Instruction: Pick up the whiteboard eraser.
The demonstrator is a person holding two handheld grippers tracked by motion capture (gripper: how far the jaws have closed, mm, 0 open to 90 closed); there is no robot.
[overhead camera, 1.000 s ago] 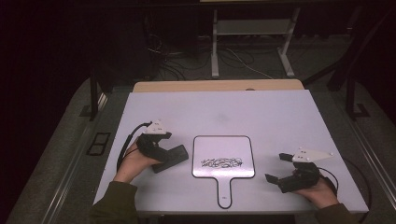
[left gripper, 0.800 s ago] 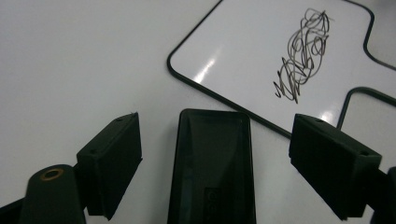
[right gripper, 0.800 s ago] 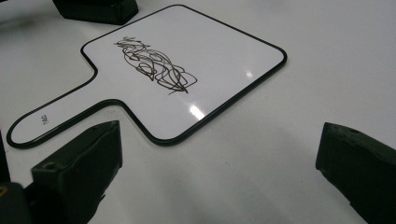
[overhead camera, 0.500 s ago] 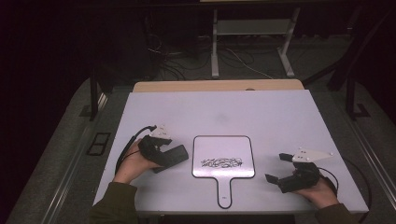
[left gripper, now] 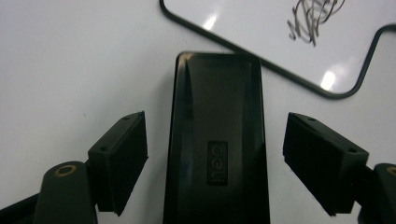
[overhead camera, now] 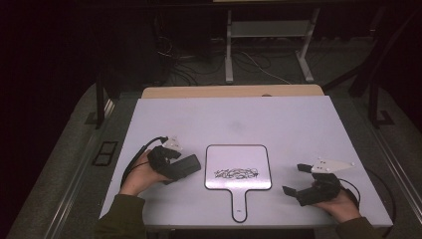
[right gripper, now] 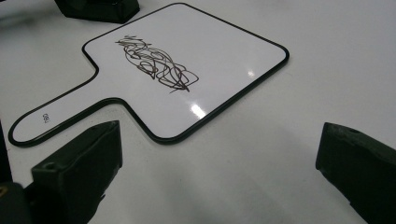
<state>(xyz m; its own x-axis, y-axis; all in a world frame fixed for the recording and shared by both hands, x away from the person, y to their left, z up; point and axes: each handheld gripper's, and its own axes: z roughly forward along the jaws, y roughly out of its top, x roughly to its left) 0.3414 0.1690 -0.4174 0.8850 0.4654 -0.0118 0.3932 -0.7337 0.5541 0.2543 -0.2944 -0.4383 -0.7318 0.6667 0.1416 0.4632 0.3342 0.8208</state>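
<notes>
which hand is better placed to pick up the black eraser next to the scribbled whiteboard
Left. The left tongs straddle the black eraser; their jaws have just been closing but do not yet touch it. The right tongs sit open on the far side of the whiteboard.

Near end of the black eraser cut off by the left gripper view's bottom edge.

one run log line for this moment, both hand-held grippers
left hand-held gripper: closing around eraser, gaps remain | right hand-held gripper: open, empty | whiteboard: scribbled
</notes>
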